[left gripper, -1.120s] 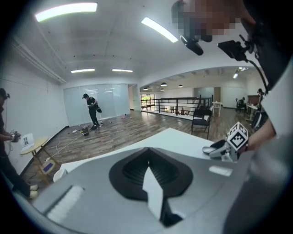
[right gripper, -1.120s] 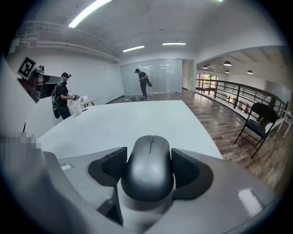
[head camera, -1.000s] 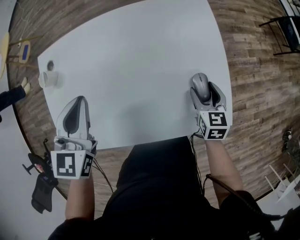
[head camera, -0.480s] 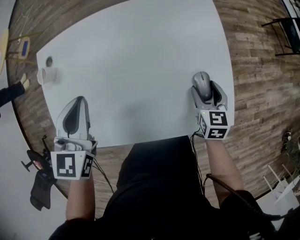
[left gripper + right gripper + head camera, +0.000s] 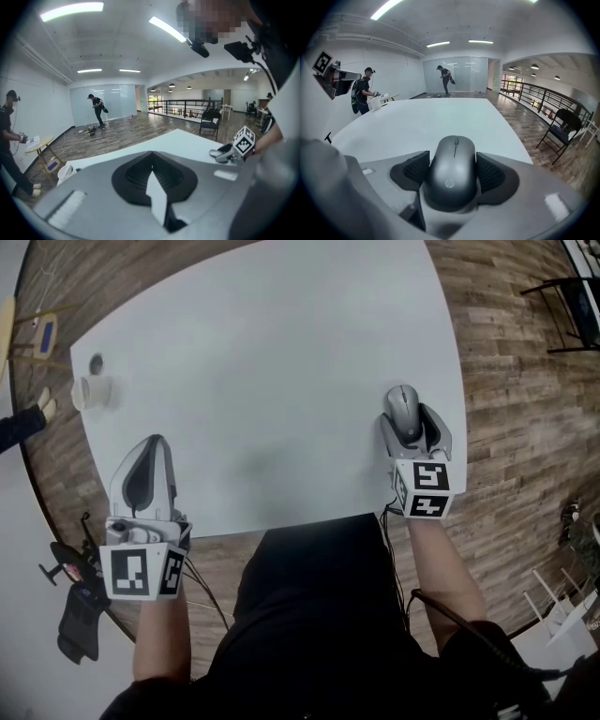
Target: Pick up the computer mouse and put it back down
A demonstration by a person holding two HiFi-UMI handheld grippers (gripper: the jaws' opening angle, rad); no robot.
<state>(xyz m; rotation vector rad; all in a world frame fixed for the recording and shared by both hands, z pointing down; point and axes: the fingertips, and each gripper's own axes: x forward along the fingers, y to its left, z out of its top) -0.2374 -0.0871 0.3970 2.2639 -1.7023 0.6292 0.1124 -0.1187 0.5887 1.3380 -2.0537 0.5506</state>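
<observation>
A grey computer mouse (image 5: 403, 410) sits near the right edge of the white table (image 5: 272, 362). My right gripper (image 5: 405, 420) is shut on it. In the right gripper view the mouse (image 5: 453, 174) fills the gap and both black pads (image 5: 414, 168) press its sides. I cannot tell whether it rests on the table or hangs just above it. My left gripper (image 5: 152, 444) hovers over the table's front left part, shut with nothing in it. In the left gripper view its jaws meet in a closed seam (image 5: 151, 161).
A white cup (image 5: 94, 390) and a small dark round thing (image 5: 95, 363) stand at the table's far left corner. The table's right edge lies close beside the mouse. Wooden floor surrounds the table, with a black chair (image 5: 572, 301) at far right. People stand far off.
Almost nothing has changed. The right gripper stays shut on the mouse in about the same place, and the left gripper has hardly moved.
</observation>
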